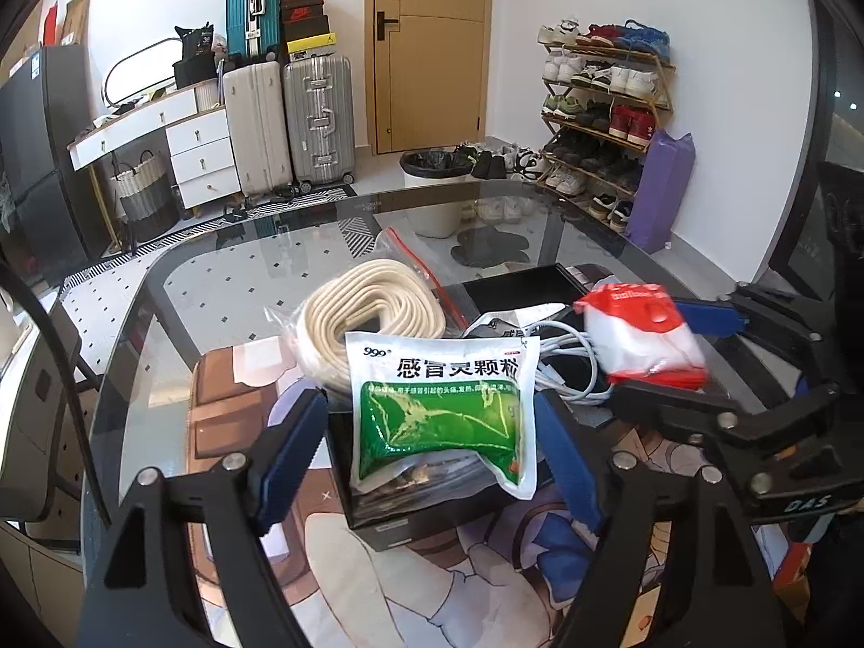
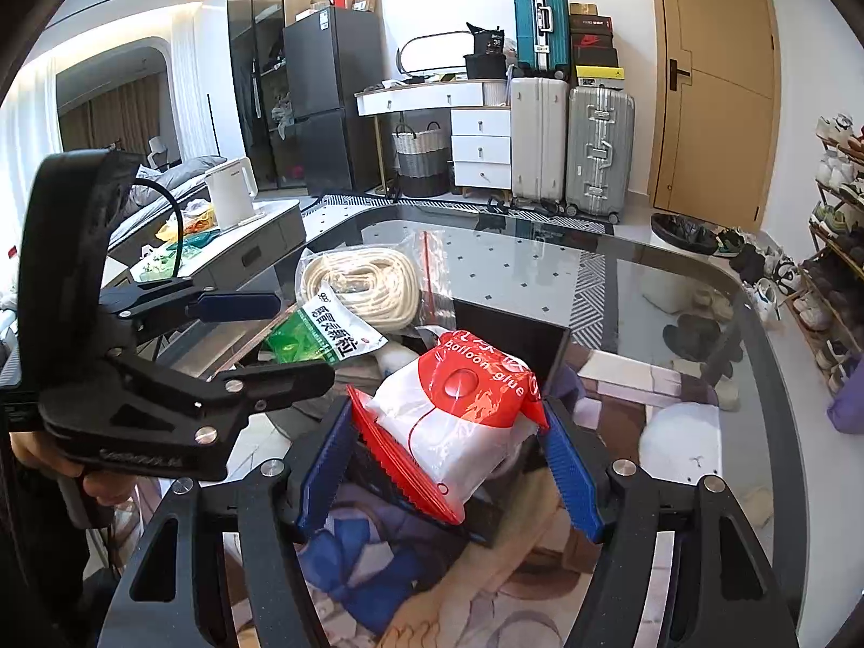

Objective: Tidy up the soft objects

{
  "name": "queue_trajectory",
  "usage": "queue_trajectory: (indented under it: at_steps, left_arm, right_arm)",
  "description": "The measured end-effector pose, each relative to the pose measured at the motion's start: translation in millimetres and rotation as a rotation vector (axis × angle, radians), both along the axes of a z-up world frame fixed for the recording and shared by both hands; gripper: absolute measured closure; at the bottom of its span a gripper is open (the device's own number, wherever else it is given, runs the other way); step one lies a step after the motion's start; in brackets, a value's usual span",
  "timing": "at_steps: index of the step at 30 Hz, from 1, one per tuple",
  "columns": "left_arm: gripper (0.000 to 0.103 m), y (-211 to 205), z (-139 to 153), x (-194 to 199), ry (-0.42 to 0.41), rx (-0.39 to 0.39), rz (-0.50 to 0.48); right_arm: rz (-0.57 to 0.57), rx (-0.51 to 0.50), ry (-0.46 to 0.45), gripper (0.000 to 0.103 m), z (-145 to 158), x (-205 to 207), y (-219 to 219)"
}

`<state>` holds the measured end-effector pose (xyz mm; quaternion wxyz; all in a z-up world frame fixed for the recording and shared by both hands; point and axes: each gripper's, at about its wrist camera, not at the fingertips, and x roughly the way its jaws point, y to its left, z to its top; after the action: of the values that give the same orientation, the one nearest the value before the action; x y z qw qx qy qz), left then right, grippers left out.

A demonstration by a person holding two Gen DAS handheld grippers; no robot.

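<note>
My left gripper (image 1: 432,432) is shut on a white and green medicine pouch (image 1: 440,405) and holds it over a black box (image 1: 432,507). The pouch also shows in the right wrist view (image 2: 324,332). My right gripper (image 2: 448,448) is shut on a red and white balloon glue packet (image 2: 459,416), held above the box; the packet shows in the left wrist view (image 1: 642,335). A bagged coil of cream rope (image 1: 367,313) lies behind on the glass table. A white cable (image 1: 567,356) lies in the box.
The glass table (image 1: 243,281) carries a printed mat (image 1: 227,410) under the box. A second black box (image 1: 518,286) sits behind. Suitcases (image 1: 291,119), a shoe rack (image 1: 605,113) and a door stand beyond the table's far edge.
</note>
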<state>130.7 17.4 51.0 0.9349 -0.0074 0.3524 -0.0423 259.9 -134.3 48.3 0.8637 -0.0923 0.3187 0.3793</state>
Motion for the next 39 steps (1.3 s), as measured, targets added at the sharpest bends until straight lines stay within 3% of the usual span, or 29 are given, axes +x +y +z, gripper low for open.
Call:
queue_trajectory:
  at_steps: [11,18,26,34,39]
  left_arm:
    - [0.022,14.0,0.8,3.4,-0.003,-0.037,0.033]
    - [0.018,11.9,0.9,3.9,-0.005,-0.038,0.026]
    - [0.016,3.4,0.9,5.2,-0.004,-0.035,0.005]
    - [0.0,-3.6,4.3,-6.3,-0.039,-0.036,-0.017]
    - [0.0,0.5,5.2,-19.6,-0.077,-0.041,-0.002]
  right_arm:
    - [0.015,-0.044,-0.053,0.033,-2.2,12.0,24.9]
    - [0.014,-0.043,-0.071,0.014,-4.5,16.9,20.9]
    - [0.002,-0.031,-0.081,0.011,-2.6,13.3,9.8]
    - [-0.008,0.002,-0.079,0.003,-3.3,5.2,-6.0]
    - [-0.019,0.048,-0.089,0.002,-3.4,-3.3,-17.7]
